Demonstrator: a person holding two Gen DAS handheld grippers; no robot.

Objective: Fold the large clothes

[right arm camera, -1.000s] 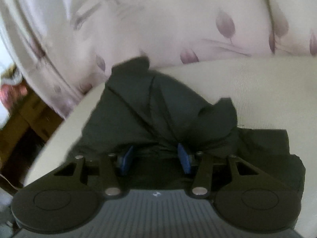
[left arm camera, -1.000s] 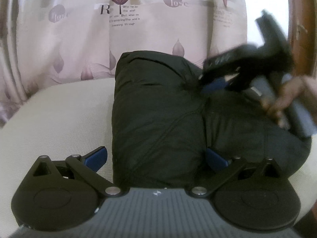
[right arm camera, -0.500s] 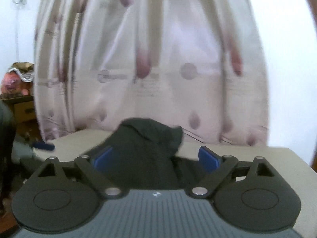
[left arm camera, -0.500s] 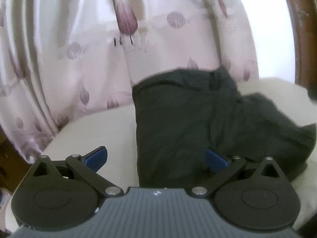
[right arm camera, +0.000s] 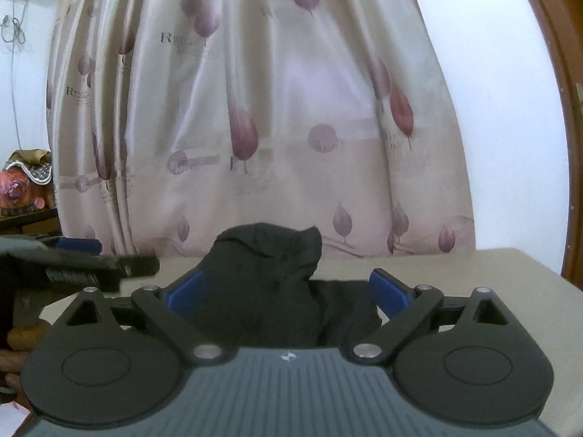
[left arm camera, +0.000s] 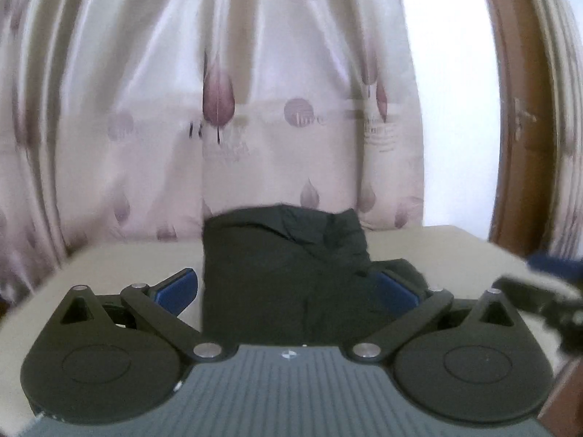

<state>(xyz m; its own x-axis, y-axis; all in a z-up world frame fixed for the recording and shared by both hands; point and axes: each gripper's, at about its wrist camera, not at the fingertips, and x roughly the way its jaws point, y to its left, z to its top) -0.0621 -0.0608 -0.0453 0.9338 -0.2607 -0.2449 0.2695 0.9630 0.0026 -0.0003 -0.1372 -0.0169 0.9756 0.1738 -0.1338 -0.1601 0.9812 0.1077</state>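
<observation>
A dark folded garment (left arm camera: pixel 284 273) lies as a compact bundle on the beige table (left arm camera: pixel 109 266). In the right wrist view it (right arm camera: pixel 269 284) shows as a rumpled mound. My left gripper (left arm camera: pixel 288 289) is open and level, drawn back, with the bundle seen between its blue pads. My right gripper (right arm camera: pixel 288 287) is open too, its blue pads either side of the bundle, not gripping it. The right gripper shows at the right edge of the left wrist view (left arm camera: pixel 546 291). The left gripper shows at the left of the right wrist view (right arm camera: pixel 73 262).
A cream curtain with purple leaf prints (right arm camera: pixel 273 127) hangs right behind the table. A brown wooden frame (left arm camera: pixel 510 127) stands at the right. A shelf with a covered object (right arm camera: pixel 25 182) is far left. The table's right edge (right arm camera: pixel 546 273) is near.
My right gripper opened and let go of the garment. Both grippers pulled back and tilted up from looking down on the bundle to a level view.
</observation>
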